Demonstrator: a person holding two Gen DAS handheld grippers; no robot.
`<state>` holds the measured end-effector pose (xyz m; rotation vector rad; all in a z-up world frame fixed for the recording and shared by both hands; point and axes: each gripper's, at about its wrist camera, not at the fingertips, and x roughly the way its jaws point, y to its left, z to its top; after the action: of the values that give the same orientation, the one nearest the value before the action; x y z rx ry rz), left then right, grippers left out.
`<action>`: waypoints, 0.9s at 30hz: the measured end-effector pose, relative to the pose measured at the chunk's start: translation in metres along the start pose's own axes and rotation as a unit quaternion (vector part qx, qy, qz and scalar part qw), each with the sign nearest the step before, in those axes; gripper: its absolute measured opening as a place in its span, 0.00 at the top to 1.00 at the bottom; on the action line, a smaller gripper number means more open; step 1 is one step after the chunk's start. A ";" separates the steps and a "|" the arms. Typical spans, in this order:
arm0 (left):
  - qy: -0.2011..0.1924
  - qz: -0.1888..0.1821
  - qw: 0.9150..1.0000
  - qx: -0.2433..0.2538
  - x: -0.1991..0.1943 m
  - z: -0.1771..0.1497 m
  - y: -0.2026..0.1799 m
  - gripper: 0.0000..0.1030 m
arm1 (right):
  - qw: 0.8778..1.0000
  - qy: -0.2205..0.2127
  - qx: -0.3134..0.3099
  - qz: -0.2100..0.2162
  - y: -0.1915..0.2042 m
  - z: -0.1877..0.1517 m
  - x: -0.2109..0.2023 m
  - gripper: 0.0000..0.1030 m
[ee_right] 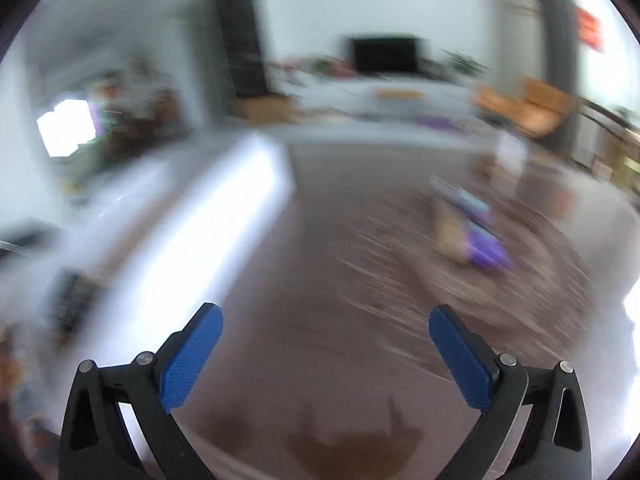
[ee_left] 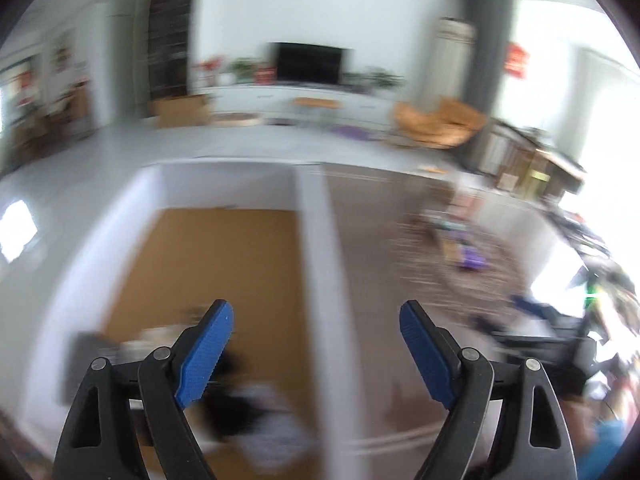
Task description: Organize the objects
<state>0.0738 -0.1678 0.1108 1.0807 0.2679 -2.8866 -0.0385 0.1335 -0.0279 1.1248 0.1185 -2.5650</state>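
Both views are smeared by motion. My left gripper [ee_left: 316, 316] stands open above a white-walled box [ee_left: 310, 240] with a brown cardboard floor; nothing sits between its blue pads. Blurred dark and white items [ee_left: 248, 412] lie in the box near its front end, too smeared to name. My right gripper [ee_right: 326, 320] is open wide over the brown table top [ee_right: 320, 240], empty. A small pile of objects, purple [ee_right: 486, 252] and tan among them, rests on a round woven mat [ee_right: 500, 280] farther off to the right. The same pile [ee_left: 466, 254] shows in the left wrist view.
The white box [ee_right: 208, 240] runs along the left side in the right wrist view. A dark item [ee_right: 70, 306] lies beyond it at far left. Behind the table are a living room floor, an orange chair [ee_left: 436, 122] and a television [ee_left: 310, 62]. Black gear [ee_left: 536, 344] crowds the right edge.
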 end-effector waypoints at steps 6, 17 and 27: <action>0.048 -0.128 0.987 0.082 0.035 -0.031 -0.113 0.00 | 0.993 0.022 0.067 -0.095 -0.091 -0.041 0.011 0.00; 0.114 -0.013 0.992 0.054 0.163 -0.073 -0.127 0.00 | 0.989 0.034 0.076 -0.123 -0.093 -0.046 0.004 0.00; 0.144 0.051 0.987 0.052 0.235 -0.049 -0.127 0.00 | 0.988 0.057 0.097 -0.105 -0.097 -0.044 0.017 0.00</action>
<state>-0.0850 -0.0308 -0.0609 1.4850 0.0687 -2.6764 -0.0516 0.2290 -0.0759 1.3984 0.0158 -2.7441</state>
